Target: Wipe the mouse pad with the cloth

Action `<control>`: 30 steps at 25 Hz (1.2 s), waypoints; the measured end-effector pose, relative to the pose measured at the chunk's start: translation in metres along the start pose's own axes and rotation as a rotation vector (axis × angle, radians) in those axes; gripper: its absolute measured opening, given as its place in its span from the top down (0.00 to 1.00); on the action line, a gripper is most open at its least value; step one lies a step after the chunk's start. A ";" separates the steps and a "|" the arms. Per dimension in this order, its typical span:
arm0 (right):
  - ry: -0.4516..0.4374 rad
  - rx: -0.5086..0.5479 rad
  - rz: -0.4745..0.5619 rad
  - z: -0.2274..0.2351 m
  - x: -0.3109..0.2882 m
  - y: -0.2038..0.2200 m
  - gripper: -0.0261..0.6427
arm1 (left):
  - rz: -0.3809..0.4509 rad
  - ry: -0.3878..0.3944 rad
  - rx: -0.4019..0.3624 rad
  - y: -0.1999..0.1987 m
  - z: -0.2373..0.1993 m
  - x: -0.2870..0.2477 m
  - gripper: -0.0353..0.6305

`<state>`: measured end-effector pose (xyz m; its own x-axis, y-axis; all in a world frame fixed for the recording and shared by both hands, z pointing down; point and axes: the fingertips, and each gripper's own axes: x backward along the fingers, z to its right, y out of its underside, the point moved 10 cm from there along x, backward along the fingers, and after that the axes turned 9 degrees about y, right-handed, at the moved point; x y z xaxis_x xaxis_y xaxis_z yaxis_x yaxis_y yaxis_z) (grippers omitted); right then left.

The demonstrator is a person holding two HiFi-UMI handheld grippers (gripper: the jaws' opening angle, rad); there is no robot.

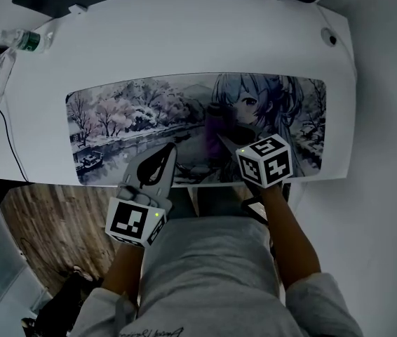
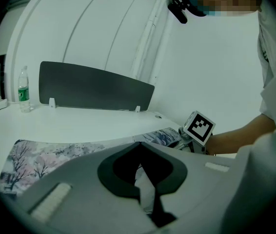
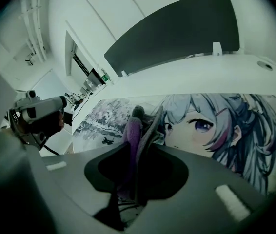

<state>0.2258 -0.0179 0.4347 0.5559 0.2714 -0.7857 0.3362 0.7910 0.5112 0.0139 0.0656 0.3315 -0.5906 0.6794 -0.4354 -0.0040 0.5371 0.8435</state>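
A white curved surface (image 1: pixel 184 41) carries a long mouse pad printed with blossom trees and a blue-haired figure (image 1: pixel 128 118). A dark grey panel (image 2: pixel 94 89) stands along its back edge. The right hand-held gripper (image 3: pixel 140 123) pinches a purple cloth (image 3: pixel 132 130) over the pad's middle, with the cloth's lower folds hidden behind the housing. The left hand-held gripper (image 2: pixel 145 184), jaws pressed together, sits at the pad's near edge.
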 end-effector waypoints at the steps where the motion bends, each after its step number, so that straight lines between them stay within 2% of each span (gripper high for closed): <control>1: 0.004 0.000 0.000 0.006 0.004 0.001 0.81 | -0.001 0.004 -0.001 -0.001 0.003 -0.004 0.92; 10: 0.051 -0.047 0.006 0.070 0.046 0.016 0.81 | -0.022 0.033 -0.021 -0.011 0.024 -0.032 0.92; 30: 0.286 -0.101 0.003 0.207 0.149 0.054 0.81 | -0.074 0.112 -0.070 -0.028 0.065 -0.089 0.92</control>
<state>0.4842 -0.0486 0.4178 0.3151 0.4063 -0.8577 0.2495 0.8365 0.4879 0.1193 0.0225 0.3265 -0.6732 0.5771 -0.4624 -0.1050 0.5444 0.8322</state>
